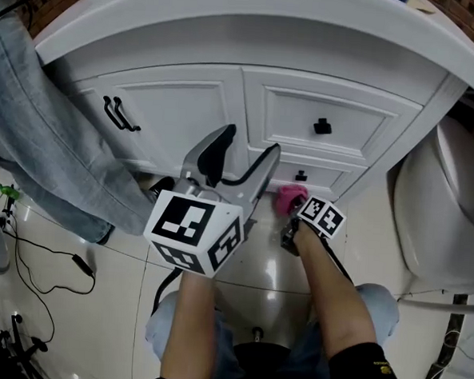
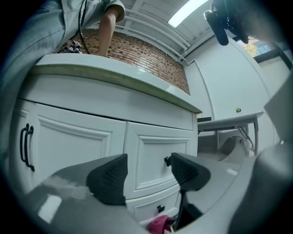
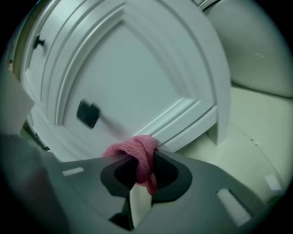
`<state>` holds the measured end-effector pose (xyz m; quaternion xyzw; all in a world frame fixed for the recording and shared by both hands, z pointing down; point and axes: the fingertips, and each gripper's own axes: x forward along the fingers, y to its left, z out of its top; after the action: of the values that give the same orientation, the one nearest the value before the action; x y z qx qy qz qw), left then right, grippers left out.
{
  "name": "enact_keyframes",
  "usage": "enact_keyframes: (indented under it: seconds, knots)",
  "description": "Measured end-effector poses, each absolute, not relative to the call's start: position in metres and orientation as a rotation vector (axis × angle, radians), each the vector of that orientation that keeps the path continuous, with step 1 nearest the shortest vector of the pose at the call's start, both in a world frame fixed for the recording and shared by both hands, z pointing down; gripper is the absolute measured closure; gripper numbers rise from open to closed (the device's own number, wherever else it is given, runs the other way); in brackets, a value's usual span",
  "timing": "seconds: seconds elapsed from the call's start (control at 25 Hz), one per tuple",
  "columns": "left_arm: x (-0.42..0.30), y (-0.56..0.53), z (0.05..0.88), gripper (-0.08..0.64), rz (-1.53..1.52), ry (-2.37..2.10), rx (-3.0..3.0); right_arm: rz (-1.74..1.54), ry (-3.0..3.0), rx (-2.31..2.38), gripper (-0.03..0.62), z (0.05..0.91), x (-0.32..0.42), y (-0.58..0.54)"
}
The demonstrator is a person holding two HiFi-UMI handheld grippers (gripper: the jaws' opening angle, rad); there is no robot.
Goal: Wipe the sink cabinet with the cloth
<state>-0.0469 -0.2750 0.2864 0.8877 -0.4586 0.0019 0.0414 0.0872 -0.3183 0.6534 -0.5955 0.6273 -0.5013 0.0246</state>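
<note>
The white sink cabinet (image 1: 226,112) fills the head view, with a door at left and drawers at right. My right gripper (image 1: 293,216) is low at the bottom drawer (image 3: 132,87), shut on a pink cloth (image 3: 139,155). The cloth (image 1: 288,198) presses against the drawer's lower moulding, just right of its black knob (image 3: 88,114). My left gripper (image 1: 243,153) is held higher in front of the cabinet (image 2: 91,137), open with nothing between its jaws. In the left gripper view the cloth (image 2: 160,225) peeks out at the bottom.
A person in jeans (image 1: 41,125) stands at the left against the counter. A white toilet (image 1: 444,205) sits at the right. Black door handles (image 1: 120,113) and a drawer knob (image 1: 322,127) stick out. Cables (image 1: 49,253) lie on the tiled floor.
</note>
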Motion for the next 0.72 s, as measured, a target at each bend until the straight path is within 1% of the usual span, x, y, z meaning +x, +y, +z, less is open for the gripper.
enact_keyframes:
  seconds: [0.16,0.28,0.36,0.48,0.56,0.72]
  knots:
    - [-0.022,-0.273,0.289,0.259,0.056,-1.339,2.764,-1.466,1.679,-2.051,0.543,0.647,0.198,-0.300]
    - [-0.018,-0.266,0.289,0.259,0.084,-1.329,2.769,-1.435,1.580,-2.058,0.541,0.628,0.237,-0.293]
    - [-0.023,-0.257,0.286,0.259,0.077,-1.344,2.753,-1.405,1.605,-2.034,0.541,0.605,0.233,-0.288]
    - [-0.030,-0.235,0.270,0.259,0.028,-1.378,2.749,-1.268,1.798,-2.008,0.541,0.547,0.203,-0.280]
    - [-0.032,-0.217,0.259,0.259,0.014,-1.408,2.768,-1.071,1.994,-2.020,0.541,0.492,0.183,-0.269]
    - [-0.034,-0.186,0.242,0.259,0.011,-1.453,2.827,-0.568,2.268,-2.018,0.541,0.370,0.159,-0.226]
